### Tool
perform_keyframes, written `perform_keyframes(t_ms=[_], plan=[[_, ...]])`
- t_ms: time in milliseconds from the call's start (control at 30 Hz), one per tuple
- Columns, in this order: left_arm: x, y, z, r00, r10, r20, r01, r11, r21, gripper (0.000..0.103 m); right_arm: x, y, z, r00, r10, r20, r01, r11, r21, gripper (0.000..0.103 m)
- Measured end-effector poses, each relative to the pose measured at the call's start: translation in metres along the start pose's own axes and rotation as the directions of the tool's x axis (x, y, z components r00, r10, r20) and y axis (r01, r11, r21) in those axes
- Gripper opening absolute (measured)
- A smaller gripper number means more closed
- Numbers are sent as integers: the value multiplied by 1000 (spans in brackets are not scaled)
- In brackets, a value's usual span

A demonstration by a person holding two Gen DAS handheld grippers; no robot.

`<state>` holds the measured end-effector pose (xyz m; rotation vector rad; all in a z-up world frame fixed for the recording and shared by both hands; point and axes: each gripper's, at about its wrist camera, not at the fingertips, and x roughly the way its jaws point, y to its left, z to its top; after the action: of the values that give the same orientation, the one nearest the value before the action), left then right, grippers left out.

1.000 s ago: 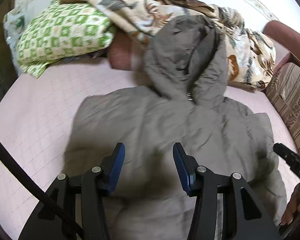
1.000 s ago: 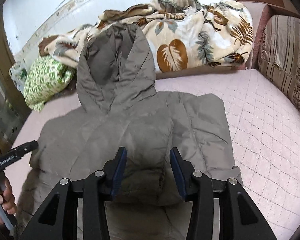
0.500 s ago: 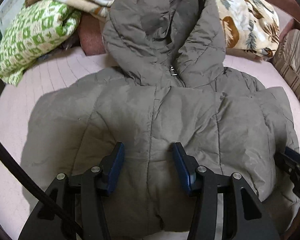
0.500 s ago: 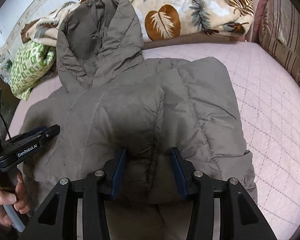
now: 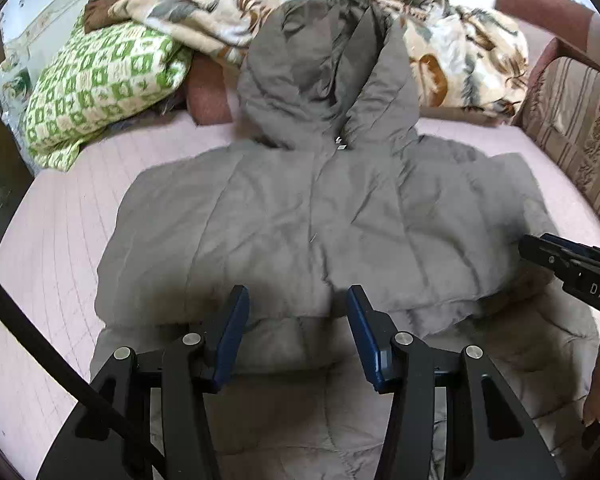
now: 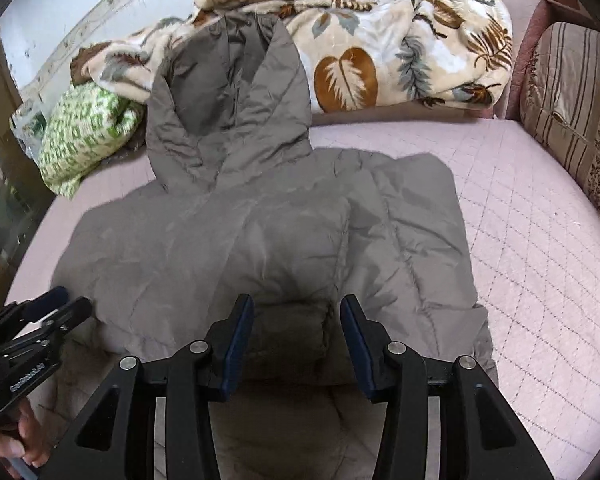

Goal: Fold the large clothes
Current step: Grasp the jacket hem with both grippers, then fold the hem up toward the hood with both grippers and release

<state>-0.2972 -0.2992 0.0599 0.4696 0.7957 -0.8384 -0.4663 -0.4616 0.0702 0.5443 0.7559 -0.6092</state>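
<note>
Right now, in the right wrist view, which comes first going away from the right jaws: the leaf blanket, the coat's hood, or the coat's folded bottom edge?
1. Folded bottom edge, directly ahead of the right gripper.
2. Hood, farther back, slightly left.
3. Leaf blanket, farthest, at the back right.

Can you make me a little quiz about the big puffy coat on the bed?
1. True or false: the grey hooded jacket lies spread on the pink quilted bed cover.
2. Which lies left of the hood in the right wrist view: A) green checked pillow, B) striped cushion, C) a shoe?
3. Fill in: the left gripper and right gripper both stand ____, holding nothing.

Key: 1 true; 2 A; 3 open.
</note>
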Motion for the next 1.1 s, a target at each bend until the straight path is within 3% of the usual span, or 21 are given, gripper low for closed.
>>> perform_keyframes(t_ms=[133, 500, 800, 1100], plan=[[8, 1, -4, 1000, 13, -18, -13, 1000, -7, 49, 18, -9, -2, 998, 9, -55, -7, 999, 35, 49], [21, 2, -8, 998, 23, -53, -24, 1000, -9, 50, 34, -11, -1, 995, -4, -100, 7, 1000, 29, 51], [-30, 14, -30, 1000, -11, -27, 10, 1000, -29, 50, -8, -6, -6, 998, 33, -47, -32, 999, 24, 51], [-98, 41, -99, 1000, -11, -15, 11, 1000, -22, 51, -70, -4, -49, 999, 35, -1, -35, 999, -14, 51]])
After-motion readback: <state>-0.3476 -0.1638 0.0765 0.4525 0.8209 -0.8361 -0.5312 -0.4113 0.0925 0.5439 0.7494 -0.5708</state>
